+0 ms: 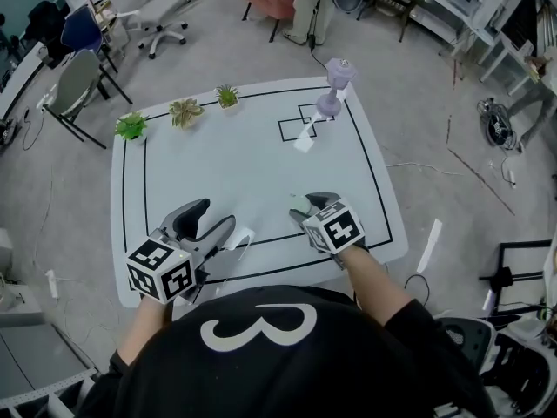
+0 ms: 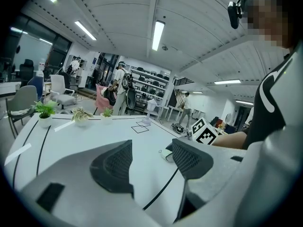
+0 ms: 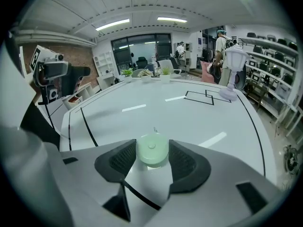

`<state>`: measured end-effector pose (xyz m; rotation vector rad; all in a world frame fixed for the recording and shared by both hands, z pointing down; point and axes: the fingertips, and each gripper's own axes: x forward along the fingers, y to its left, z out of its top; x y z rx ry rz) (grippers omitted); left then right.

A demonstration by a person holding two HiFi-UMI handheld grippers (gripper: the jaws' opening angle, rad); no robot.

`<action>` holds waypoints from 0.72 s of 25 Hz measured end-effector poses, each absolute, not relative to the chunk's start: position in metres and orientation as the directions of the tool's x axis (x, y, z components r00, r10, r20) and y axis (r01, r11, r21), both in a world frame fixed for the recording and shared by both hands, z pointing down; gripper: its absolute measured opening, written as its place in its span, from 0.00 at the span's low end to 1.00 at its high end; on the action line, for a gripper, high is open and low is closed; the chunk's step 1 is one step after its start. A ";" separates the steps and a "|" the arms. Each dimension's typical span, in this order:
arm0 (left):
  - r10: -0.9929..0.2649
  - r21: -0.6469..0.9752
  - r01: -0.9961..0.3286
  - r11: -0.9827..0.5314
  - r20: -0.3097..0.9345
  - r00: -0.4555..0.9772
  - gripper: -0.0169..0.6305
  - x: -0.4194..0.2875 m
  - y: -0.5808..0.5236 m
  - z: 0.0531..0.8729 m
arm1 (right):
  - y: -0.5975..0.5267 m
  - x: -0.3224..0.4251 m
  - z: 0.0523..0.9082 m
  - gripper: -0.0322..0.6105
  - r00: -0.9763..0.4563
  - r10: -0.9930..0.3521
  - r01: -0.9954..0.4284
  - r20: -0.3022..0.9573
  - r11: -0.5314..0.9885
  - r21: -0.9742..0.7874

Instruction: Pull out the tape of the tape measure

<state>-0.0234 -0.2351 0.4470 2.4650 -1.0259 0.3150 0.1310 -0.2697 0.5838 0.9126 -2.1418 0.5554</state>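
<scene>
The right gripper view settles the grip: the right gripper has its jaws clamped on the tape measure, a round, pale green case touching both ribbed pads. It sits on the white table just past a black border line.

From the head view that case is only a pale sliver ahead of the right gripper, at about 5 o'clock from the table's middle, near the edge closest to the person. The contact cannot be read there.

The left gripper view shows the left gripper with its jaws apart and only bare tabletop between them. Beyond its right pad it catches the tape measure from the side, low and flat, with the right gripper's marker cube behind it.

Only the head view gives the layout. The left gripper lies at 7 o'clock, three small potted plants stand along the far edge from 10 to 12 o'clock, and a purple lamp-shaped ornament stands at 1 o'clock.
</scene>
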 end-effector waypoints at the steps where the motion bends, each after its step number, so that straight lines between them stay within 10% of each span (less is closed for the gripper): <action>1: -0.611 0.321 -0.713 -0.623 0.369 0.700 0.43 -0.023 -0.234 0.446 | -0.269 0.130 0.581 0.39 -0.487 -0.431 -0.744 0.759 0.660 -0.103; 18: -0.579 0.319 -0.664 -0.676 0.325 0.747 0.43 -0.049 -0.219 0.398 | -0.233 0.069 0.444 0.39 -0.726 -0.333 -0.516 0.602 0.842 -0.155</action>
